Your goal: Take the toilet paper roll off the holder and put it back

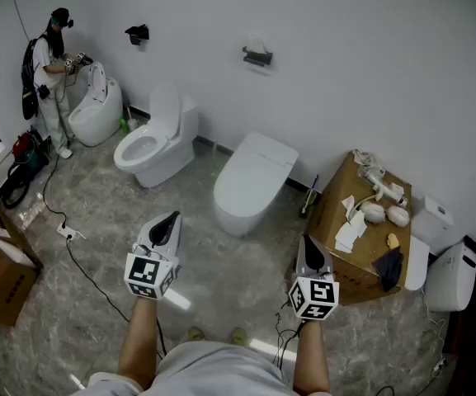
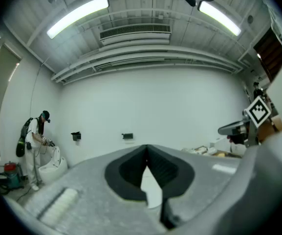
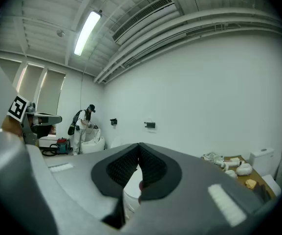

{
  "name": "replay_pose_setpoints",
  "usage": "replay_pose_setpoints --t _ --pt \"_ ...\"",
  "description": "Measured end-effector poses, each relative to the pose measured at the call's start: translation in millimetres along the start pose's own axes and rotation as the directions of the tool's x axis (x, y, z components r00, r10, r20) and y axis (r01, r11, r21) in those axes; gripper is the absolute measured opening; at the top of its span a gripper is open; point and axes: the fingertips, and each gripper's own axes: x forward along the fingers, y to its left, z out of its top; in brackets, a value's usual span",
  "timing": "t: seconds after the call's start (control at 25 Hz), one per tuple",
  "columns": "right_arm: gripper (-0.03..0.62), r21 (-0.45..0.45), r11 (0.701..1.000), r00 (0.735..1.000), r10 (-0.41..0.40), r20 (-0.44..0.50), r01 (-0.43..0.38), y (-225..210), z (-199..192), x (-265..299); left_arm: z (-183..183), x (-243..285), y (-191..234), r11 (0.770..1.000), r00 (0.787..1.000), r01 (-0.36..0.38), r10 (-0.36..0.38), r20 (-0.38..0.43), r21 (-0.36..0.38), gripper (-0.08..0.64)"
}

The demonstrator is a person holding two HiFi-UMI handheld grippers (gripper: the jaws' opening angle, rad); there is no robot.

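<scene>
1. At the far left, a person stood at a round toilet by the far wall. A red machine was on the floor beside them, and a brown carton was at the near left edge.
2. A small black fixture hung on the far wall, to the right of that person.
3. Below it stood an open toilet with its lid up.
4. The left gripper was held over the floor on the near side and pointed toward the far wall. Its own view showed the jaws clenched, tips touching, with nothing between them.
5. The toilet paper roll sat on the black holder, high on the far wall and well apart from both grippers.
6. Under the holder stood a closed toilet.
7. The right gripper was over the floor, just beside the cardboard box. Its jaws were also pressed together and empty.
8. Some white objects lay on the cardboard box. A white cistern stood to its right.
</scene>
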Motion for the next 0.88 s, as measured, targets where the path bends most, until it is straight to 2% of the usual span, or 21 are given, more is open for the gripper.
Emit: replay_pose_setpoints --t 0.48,0.88 --pt "0.002 -0.013 1.0 1.0 0.011 0.013 -0.011 8.5 7.0 -4.3 3.9 -9.3 0.2 1.0 1.0 0.001 -0.001 0.003 0.003 0.0" --pt "0.002 -0.005 1.0 1.0 0.0 0.019 0.0 39.1 4.7 10.0 -8.9 -21.8 27.0 1.0 1.0 0.012 -0.012 -0.012 -0.007 0.0"
